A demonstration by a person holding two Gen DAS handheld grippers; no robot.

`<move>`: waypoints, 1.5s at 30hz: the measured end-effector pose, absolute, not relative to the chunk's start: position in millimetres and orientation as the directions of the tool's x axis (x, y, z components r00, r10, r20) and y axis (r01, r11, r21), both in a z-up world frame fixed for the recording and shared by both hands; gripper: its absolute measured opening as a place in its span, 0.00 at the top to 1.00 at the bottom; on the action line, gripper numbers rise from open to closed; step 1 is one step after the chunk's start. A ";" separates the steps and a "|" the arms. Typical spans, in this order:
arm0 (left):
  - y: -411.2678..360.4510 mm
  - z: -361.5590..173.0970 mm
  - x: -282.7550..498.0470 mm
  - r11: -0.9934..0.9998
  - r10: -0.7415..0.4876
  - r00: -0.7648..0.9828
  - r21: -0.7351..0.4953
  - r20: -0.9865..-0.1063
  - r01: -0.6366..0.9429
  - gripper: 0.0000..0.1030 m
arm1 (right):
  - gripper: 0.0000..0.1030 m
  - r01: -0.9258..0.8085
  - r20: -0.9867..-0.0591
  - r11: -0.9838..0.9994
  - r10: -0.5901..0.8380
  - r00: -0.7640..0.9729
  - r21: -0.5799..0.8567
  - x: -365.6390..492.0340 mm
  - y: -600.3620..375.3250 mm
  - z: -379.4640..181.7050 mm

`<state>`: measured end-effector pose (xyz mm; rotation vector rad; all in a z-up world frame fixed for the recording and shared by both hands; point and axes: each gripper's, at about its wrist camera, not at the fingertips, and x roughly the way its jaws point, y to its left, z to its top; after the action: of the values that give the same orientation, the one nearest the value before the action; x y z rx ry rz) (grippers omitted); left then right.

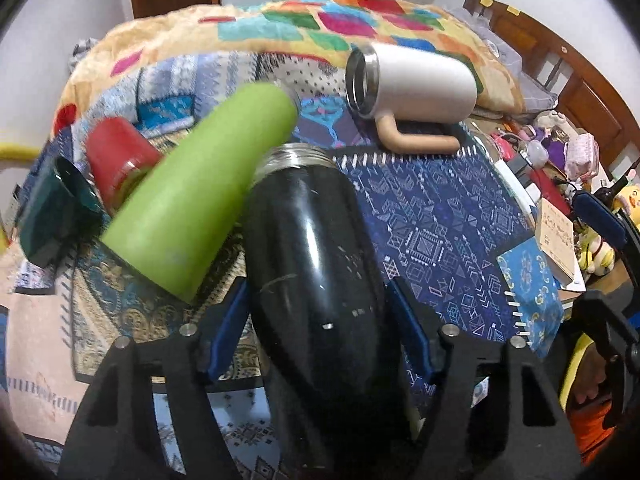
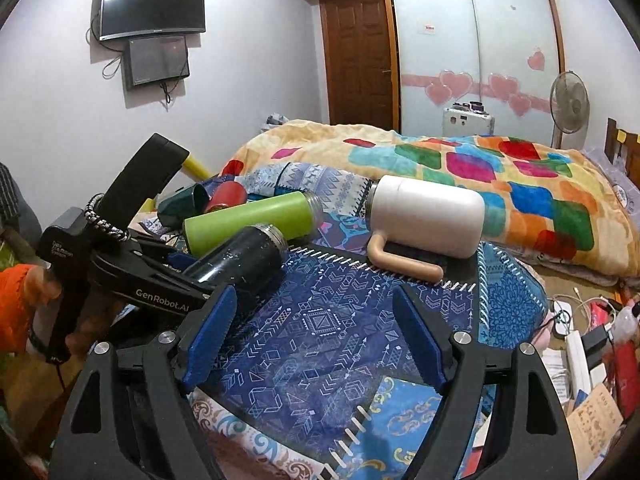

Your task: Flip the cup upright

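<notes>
None of the vessels on the bed stands upright yet, so the flip is at most begun. The left gripper has its blue jaws clamped on either side of the black cup, near the base end, with the threaded open mouth pointing away from the camera toward the far side of the bed. In the right wrist view the same black cup slopes, mouth end higher than the gripped end, so it seems part-way through being raised rather than lying flat; whether its lower end touches the patterned blue cloth I cannot tell. Judged from this, the grasp is made and what is left is to swing the base down, set it on the cloth and let go. The right gripper hovers over the blue cloth at the near edge of the bed with its jaws apart and nothing between them. Just beside the black cup, toward the left edge of the bed, a green bottle lies on its side, with a red cup and a dark green cup on their sides beyond it. A white mug with a tan handle lies on its side toward the far edge, against the colourful blanket, well apart from the rest.
</notes>
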<state>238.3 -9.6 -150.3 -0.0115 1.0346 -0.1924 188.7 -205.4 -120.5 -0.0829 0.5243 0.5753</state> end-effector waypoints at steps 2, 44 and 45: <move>-8.7 -139.9 234.0 0.984 -0.152 0.528 -0.080 -0.836 0.157 0.37 | 0.20 -0.538 -0.486 0.840 0.499 0.718 0.068 186.2 -207.7 -118.0; -20.2 -69.2 193.0 0.978 -0.184 0.762 -0.038 -0.621 0.206 0.38 | 0.13 -0.534 -0.401 0.841 0.519 0.755 0.084 184.1 -217.0 -94.3; -20.5 -69.7 192.0 0.978 -0.182 0.767 -0.034 -0.615 0.205 0.38 | 0.13 -0.535 -0.402 0.841 0.520 0.754 0.084 184.1 -216.9 -94.4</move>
<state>192.0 -20.5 -69.7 0.0354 0.6645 -0.2103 184.1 -216.9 -94.4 -0.0371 0.4277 0.5756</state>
